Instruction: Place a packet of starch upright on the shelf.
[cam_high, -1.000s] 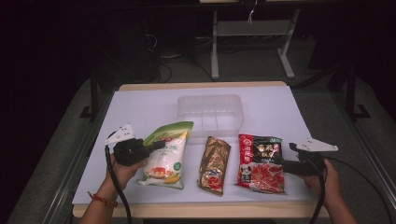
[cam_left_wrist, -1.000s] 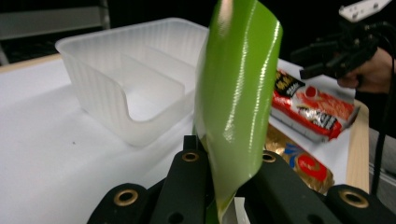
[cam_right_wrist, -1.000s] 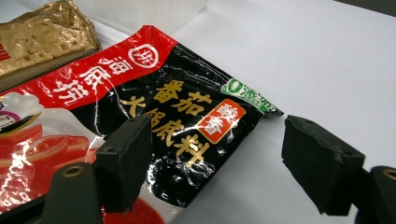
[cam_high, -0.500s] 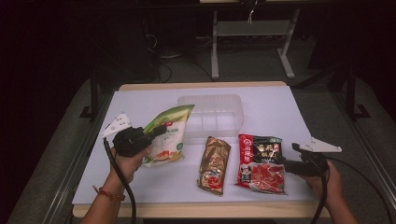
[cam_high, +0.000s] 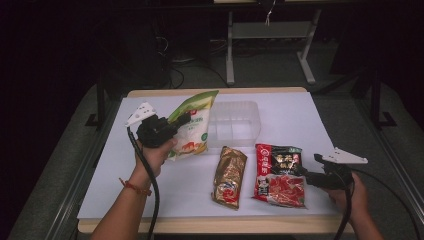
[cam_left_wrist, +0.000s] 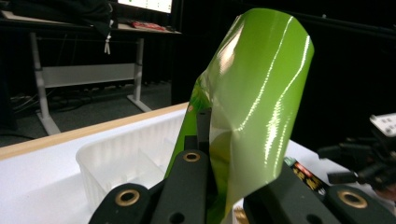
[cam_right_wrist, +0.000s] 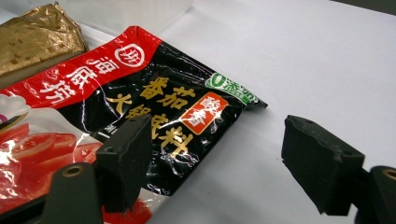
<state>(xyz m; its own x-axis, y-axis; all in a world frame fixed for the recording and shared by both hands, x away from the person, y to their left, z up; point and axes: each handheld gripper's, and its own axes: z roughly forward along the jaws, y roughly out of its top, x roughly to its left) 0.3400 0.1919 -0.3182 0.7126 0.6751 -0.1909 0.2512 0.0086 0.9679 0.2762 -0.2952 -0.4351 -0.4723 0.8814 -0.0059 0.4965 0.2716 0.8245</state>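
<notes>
The left tool (cam_high: 184, 119) pinches the green bag (cam_high: 194, 126) aloft beside the tray (cam_high: 235, 122) mid-bench, likely to drop it in; the right tool (cam_high: 302, 173) waits wide by the red packet (cam_high: 278, 175).

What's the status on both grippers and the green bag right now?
Left gripper shut on glossy green snack bag, raised beside clear plastic bin. Right gripper open beside red-black sauce packet. Nothing blocking.

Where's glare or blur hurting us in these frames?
Left gripper view: bright streaks of glare run down the green bag, washing out its print; the jaws at the bottom are soft. Right gripper view: the right gripper jaws are blurred, the red-and-black packet sharp with small highlights. High view: the white table is evenly lit, the surroundings nearly black.
</notes>
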